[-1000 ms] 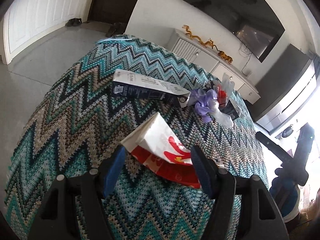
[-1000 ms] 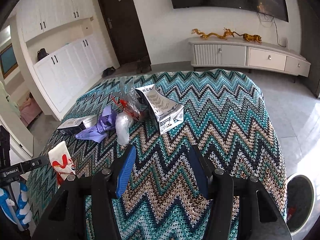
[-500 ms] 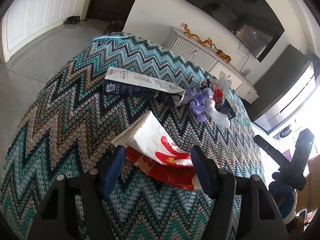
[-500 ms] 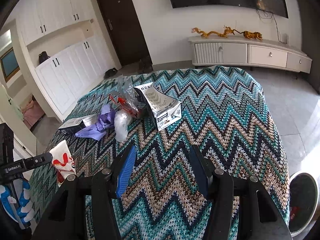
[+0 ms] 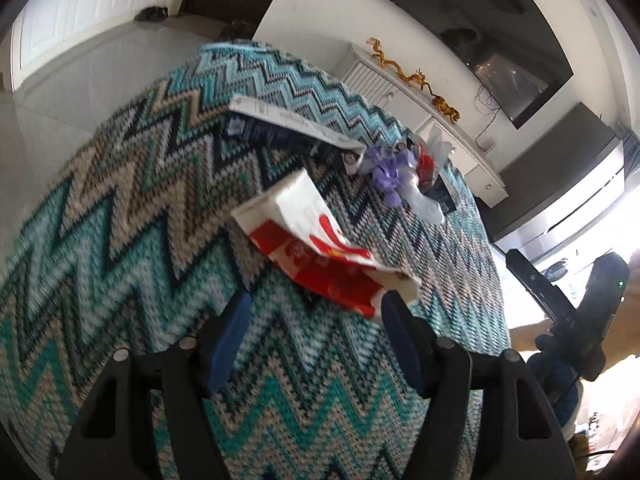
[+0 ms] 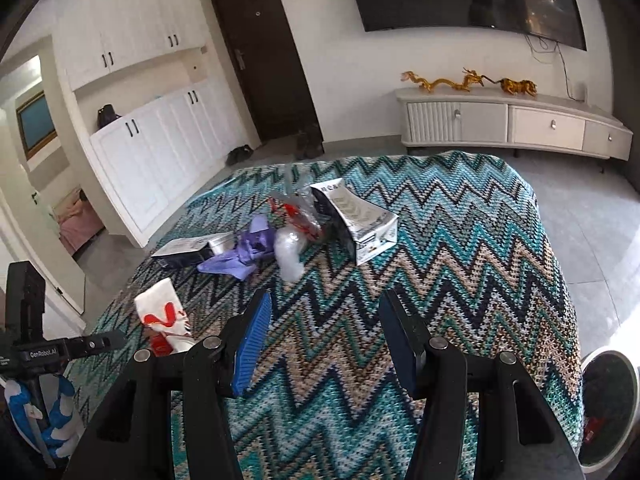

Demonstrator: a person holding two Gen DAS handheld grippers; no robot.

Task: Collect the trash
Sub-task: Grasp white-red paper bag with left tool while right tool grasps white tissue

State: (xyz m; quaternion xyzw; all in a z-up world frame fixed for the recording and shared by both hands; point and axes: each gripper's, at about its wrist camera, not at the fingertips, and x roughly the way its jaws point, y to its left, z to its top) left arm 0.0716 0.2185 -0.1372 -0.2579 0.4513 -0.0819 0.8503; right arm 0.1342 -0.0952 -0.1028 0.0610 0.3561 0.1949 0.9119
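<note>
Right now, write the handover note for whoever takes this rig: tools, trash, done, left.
Left tool: open, empty, just short of the red-and-white carton lying flat on the zigzag blanket.
Right tool: open, empty, above bare blanket.
Trash, all on the blanket: purple glove, clear plastic wrap, open white box, flat dark box.
Bin: on the floor, at the right tool's side.
Done: nothing gripped.
Left: every piece.

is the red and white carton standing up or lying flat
Lying flat: the red and white carton rests on its side on the zigzag blanket, squashed.
</note>
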